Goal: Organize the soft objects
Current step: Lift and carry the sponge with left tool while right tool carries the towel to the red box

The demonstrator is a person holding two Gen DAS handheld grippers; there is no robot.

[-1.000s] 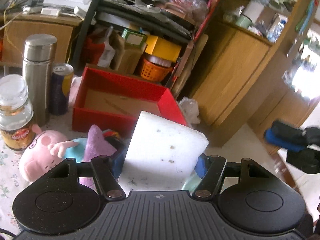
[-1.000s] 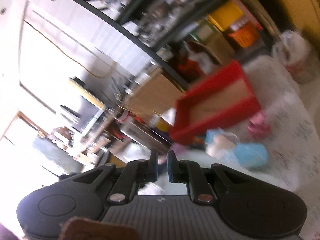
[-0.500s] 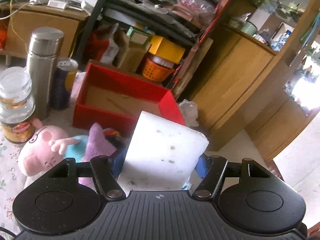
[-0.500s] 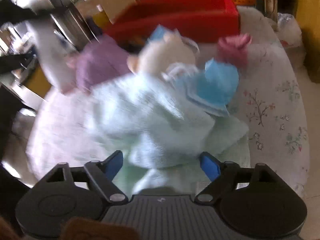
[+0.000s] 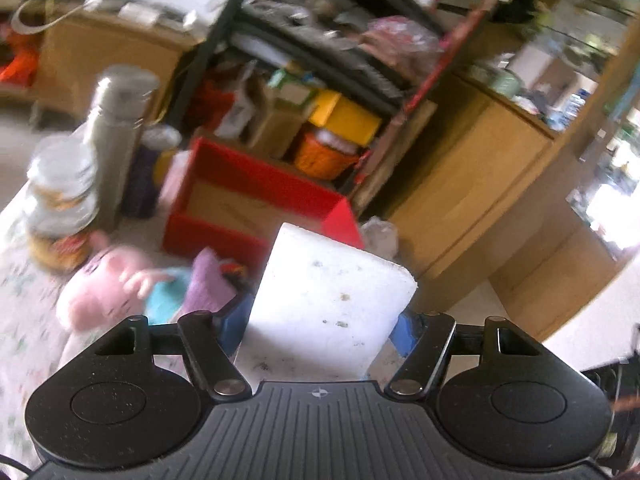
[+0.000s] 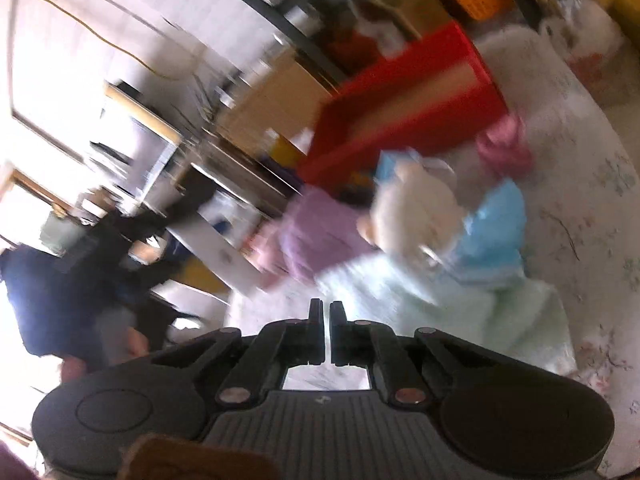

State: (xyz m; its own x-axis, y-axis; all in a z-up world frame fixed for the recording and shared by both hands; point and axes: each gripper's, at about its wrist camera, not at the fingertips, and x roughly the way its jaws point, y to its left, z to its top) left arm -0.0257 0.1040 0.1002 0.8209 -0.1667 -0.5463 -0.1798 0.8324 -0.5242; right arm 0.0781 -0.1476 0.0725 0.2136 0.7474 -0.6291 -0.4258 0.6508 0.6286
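one white sponge block clamped in left claw; one red box beyond.

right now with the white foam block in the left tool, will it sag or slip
The white foam block probably stays stiff: it juts past the left tool without drooping. Likely light. Its pitted, speckled surface suggests it dents or crumbles, and that texture should resist slipping.

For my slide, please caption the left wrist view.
Left gripper holds a white foam block before the red box.
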